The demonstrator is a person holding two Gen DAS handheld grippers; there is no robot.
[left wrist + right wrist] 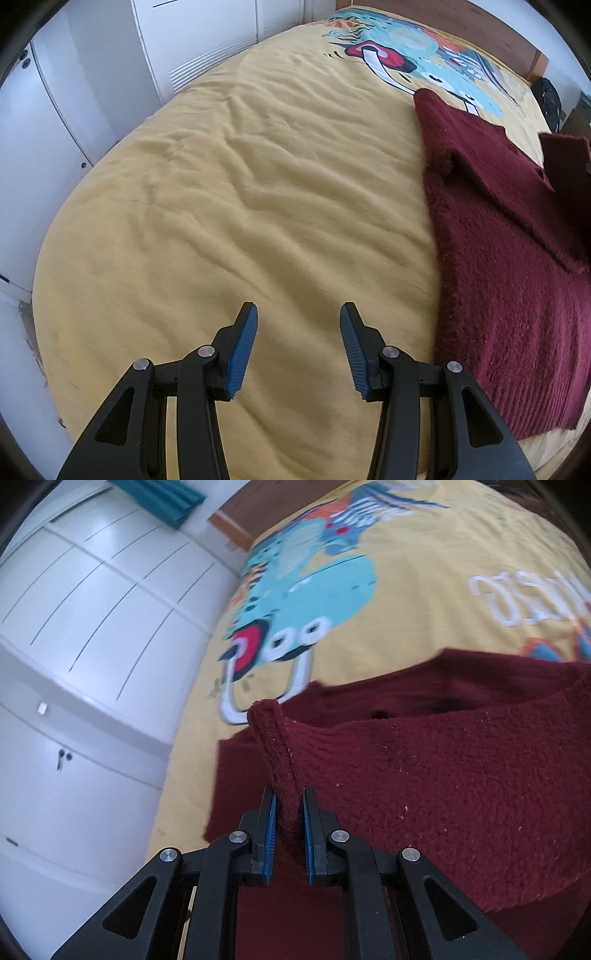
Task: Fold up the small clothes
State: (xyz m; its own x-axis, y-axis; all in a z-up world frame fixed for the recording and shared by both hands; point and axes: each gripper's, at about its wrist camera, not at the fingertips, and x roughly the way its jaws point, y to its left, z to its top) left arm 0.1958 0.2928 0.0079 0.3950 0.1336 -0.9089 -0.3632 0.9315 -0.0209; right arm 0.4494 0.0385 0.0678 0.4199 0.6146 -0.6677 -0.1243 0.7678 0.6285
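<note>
A dark red knitted sweater (509,258) lies on the yellow bedspread (236,206), at the right of the left wrist view. My left gripper (298,314) is open and empty, above bare bedspread to the left of the sweater. In the right wrist view my right gripper (289,801) is shut on a raised fold of the sweater (443,775), which stands up between the blue pads (270,834). The lifted part drapes to the right over the rest of the garment.
The bedspread has a colourful cartoon print (306,590) towards the headboard (491,29). White wardrobe doors (92,646) stand along the bed's left side. A teal curtain (162,496) hangs beyond them.
</note>
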